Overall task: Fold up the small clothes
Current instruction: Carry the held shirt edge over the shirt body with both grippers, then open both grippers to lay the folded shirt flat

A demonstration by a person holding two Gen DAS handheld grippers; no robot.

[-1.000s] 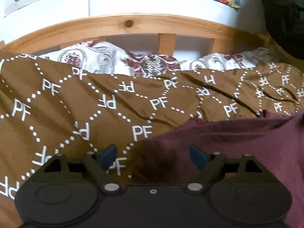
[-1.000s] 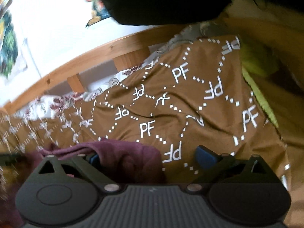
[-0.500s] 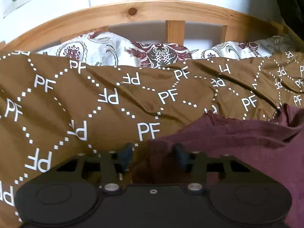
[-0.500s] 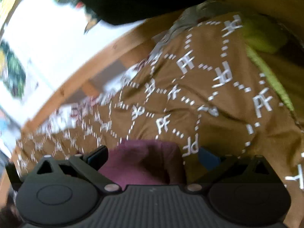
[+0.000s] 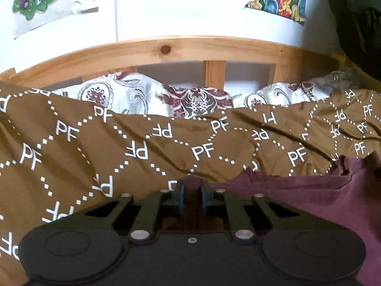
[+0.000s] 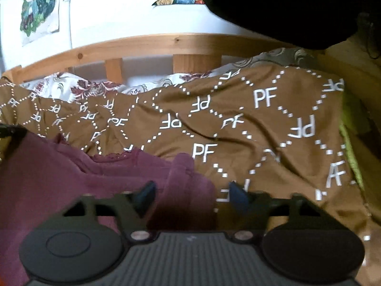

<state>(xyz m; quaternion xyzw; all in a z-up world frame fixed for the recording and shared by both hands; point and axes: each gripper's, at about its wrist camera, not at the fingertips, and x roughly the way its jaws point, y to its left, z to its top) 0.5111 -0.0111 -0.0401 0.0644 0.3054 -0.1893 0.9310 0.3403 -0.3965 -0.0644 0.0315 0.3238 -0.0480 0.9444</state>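
Note:
A maroon garment [image 5: 309, 202] lies spread on a brown blanket [image 5: 119, 143] printed with white "PF" letters. My left gripper [image 5: 191, 195] is at the garment's left corner. Its jaws are closing, and the blue pads pinch a raised fold of the maroon cloth. In the right wrist view the same garment [image 6: 59, 178] fills the lower left. My right gripper [image 6: 191, 195] straddles its right corner. Those jaws are also closing, with the cloth between them but a gap still at each pad.
A wooden headboard [image 5: 166, 47] runs across the back, with flower-patterned pillows [image 5: 195, 97] in front of it. A dark bulky shape [image 6: 285, 4] hangs at the upper right. A green cloth edge [image 6: 347, 147] shows at the blanket's [image 6: 262, 131] right side.
The left jaws went from wide apart to pinching the maroon corner. The right gripper rolled level, shifted along the garment's edge, and its jaws narrowed around the corner.

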